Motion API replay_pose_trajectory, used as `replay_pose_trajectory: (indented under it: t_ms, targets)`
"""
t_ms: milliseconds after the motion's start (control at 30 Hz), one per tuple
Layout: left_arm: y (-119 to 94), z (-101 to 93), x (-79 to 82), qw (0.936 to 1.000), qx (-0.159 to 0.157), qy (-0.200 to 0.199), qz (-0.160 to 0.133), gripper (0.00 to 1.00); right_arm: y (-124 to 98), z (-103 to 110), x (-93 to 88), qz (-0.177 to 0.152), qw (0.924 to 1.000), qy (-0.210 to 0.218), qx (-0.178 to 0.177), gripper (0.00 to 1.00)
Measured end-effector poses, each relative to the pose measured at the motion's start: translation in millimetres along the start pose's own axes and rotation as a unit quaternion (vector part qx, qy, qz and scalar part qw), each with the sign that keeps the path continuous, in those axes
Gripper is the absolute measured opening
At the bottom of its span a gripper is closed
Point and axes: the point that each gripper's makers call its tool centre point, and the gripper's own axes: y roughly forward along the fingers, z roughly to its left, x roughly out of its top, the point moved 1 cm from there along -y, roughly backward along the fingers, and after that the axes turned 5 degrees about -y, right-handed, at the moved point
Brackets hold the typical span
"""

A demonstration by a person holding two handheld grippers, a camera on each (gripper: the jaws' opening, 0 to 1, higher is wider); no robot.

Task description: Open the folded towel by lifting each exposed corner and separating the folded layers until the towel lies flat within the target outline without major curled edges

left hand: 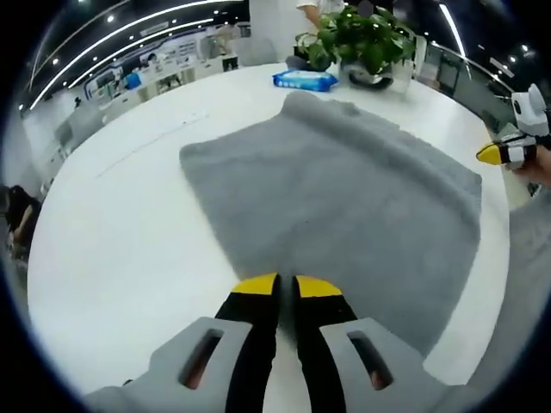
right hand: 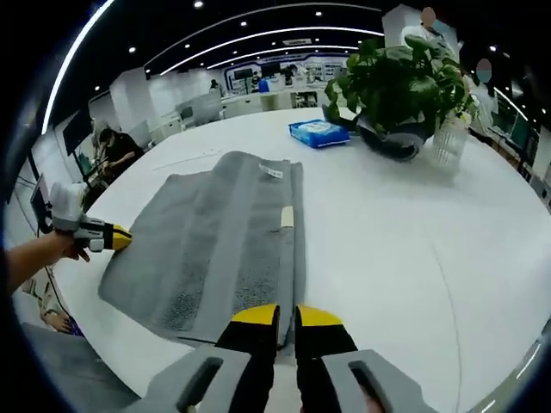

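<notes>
The grey towel (left hand: 344,198) lies spread on the white table (left hand: 129,241); in the right gripper view the towel (right hand: 181,232) has a long folded strip (right hand: 237,232) running down its middle and a small label (right hand: 287,218). My left gripper (left hand: 286,288) is at the towel's near edge with its jaws shut, and no cloth shows between them. It also appears, held in a hand, as the left gripper (right hand: 116,237) at the towel's left edge. My right gripper (right hand: 287,317) hangs shut over the near corner. Seen from the left, the right gripper (left hand: 495,153) is just off the towel's right corner.
A potted plant (right hand: 400,86) and a glass vase (right hand: 449,138) stand at the table's far side, with a blue wipes pack (right hand: 318,132) beside them. The table's edge (right hand: 482,379) curves close on the right. People sit at the left beyond the table.
</notes>
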Motion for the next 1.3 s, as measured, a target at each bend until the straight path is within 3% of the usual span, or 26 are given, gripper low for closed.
replay_pose_trajectory:
  t_ms: [100,233,400,567,667,767,867,933,1133,1300]
  targets:
    - [-1,-5.2,5.7,0.9997,0.007,0.022,0.004,0.00,-4,-10,4.8,-0.020,0.9996,0.012,-0.014,0.05]
    - [-6,-22.3,27.1,0.9990,-0.004,0.027,-0.034,0.00,-9,-22,5.5,-0.036,0.9976,0.049,-0.034,0.05]
    - [-9,-64.8,53.0,0.9968,-0.041,0.017,-0.067,0.00,-12,-28,7.3,-0.045,0.9952,0.075,-0.043,0.05]
    - [-6,-109.1,64.5,0.9943,-0.073,0.026,-0.072,0.02,-13,-31,8.1,-0.048,0.9944,0.079,-0.051,0.06]
    - [-4,-137.1,69.9,0.9921,-0.096,0.031,-0.075,0.02,-10,-30,2.9,-0.032,0.9947,0.085,-0.048,0.06]
    - [-3,-163.4,75.6,0.9887,-0.118,0.032,-0.087,0.02,-7,-24,1.1,-0.027,0.9918,0.122,-0.026,0.05]
    - [-1,-190.0,78.9,0.9852,-0.142,0.028,-0.091,0.02,-4,-24,-20.1,0.028,0.9932,0.108,-0.033,0.00]
    - [1,-205.8,79.4,0.9825,-0.158,0.029,-0.094,0.02,-1,-16,-22.4,0.034,0.9925,0.117,-0.013,0.00]
    - [6,-244.5,73.1,0.9767,-0.192,0.039,-0.088,0.02,5,-10,-31.9,0.060,0.9910,0.120,-0.003,0.03]
    - [12,-275.8,63.0,0.9718,-0.218,0.044,-0.077,0.02,10,-3,-43.8,0.084,0.9805,0.176,0.024,0.04]
